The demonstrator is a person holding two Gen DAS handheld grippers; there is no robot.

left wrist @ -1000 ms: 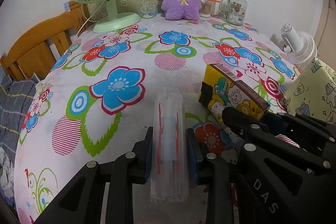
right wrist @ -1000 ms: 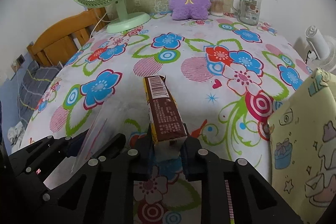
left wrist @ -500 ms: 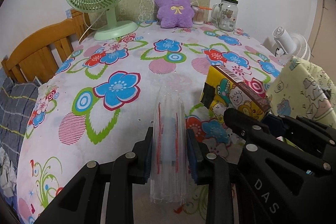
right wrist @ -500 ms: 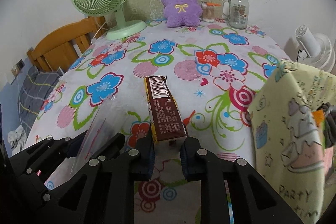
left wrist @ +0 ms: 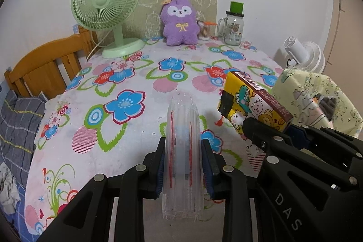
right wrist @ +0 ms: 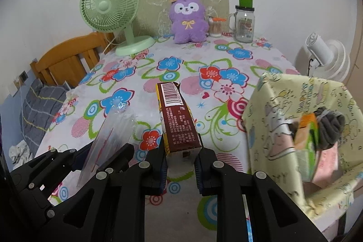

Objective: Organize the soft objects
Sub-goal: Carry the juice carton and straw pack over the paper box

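Left gripper (left wrist: 183, 166) pinches clear pack (left wrist: 182, 151); right gripper (right wrist: 180, 166) pinches tissue pack (right wrist: 175, 121). Both left of bin (right wrist: 267, 106), unstowed; sock (right wrist: 329, 128) already inside.

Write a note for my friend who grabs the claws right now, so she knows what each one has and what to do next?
Left claw: shut on the clear plastic pack, held above the flowered tablecloth.
Right claw: shut on the cartoon tissue pack, also off the table.
The yellow fabric bin sits at the right table edge; a dark rolled sock and an orange-green packet are already inside.
The purple plush stands at the back by the green fan, untouched.
Done: both packs picked up.
Left: probably carry both right and drop them into the bin, one at a time.
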